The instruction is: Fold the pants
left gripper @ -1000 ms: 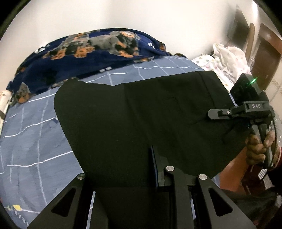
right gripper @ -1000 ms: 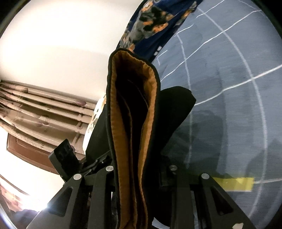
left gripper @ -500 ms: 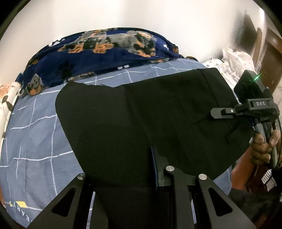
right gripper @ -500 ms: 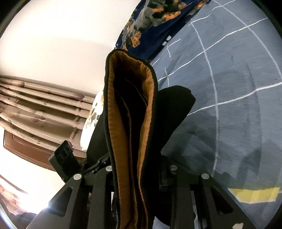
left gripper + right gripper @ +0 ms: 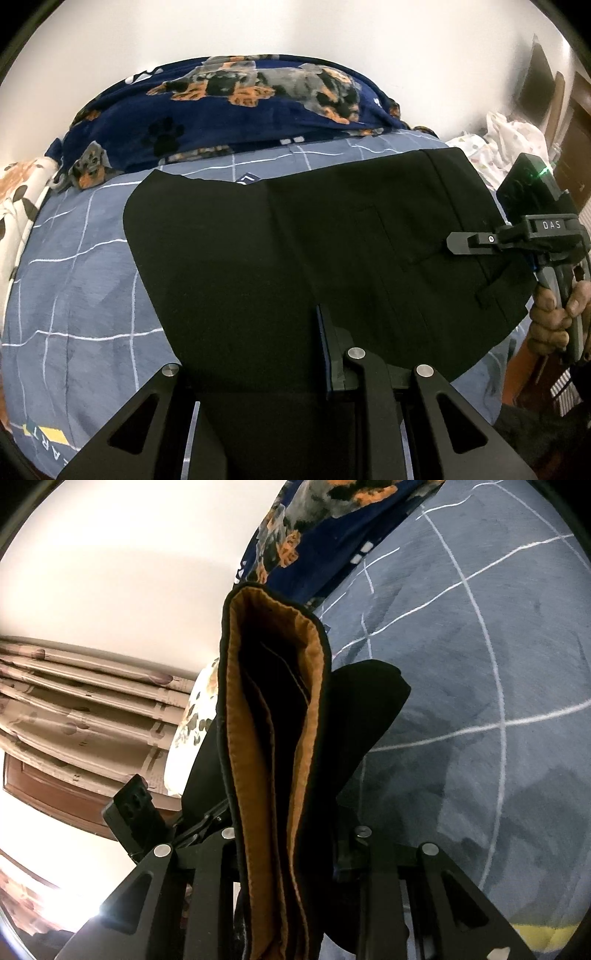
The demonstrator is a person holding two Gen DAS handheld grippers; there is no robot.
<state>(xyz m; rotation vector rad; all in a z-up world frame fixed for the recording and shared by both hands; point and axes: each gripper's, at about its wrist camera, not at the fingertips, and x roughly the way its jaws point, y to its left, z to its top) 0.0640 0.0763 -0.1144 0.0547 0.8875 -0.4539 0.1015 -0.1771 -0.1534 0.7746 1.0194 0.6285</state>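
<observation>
Black pants [image 5: 288,251] hang stretched between both grippers over the blue checked bed [image 5: 74,288]. My left gripper [image 5: 258,369] is shut on the near edge of the pants; the cloth covers its left finger. My right gripper [image 5: 461,242] shows at the right of the left wrist view, clamped on the waistband end. In the right wrist view the waistband [image 5: 273,738], with its orange-brown lining, stands upright between the shut fingers of my right gripper [image 5: 291,849]. The left gripper body [image 5: 136,816] shows at lower left there.
A navy dog-print blanket [image 5: 240,103] lies heaped at the far side of the bed against a white wall. White spotted cloth [image 5: 506,144] lies at the far right. A curtain [image 5: 74,701] and a floral pillow [image 5: 195,716] show in the right wrist view.
Both grippers have shifted slightly with the pants still held; the blanket and bed have slid right in the left view, and more sheet shows at left.
</observation>
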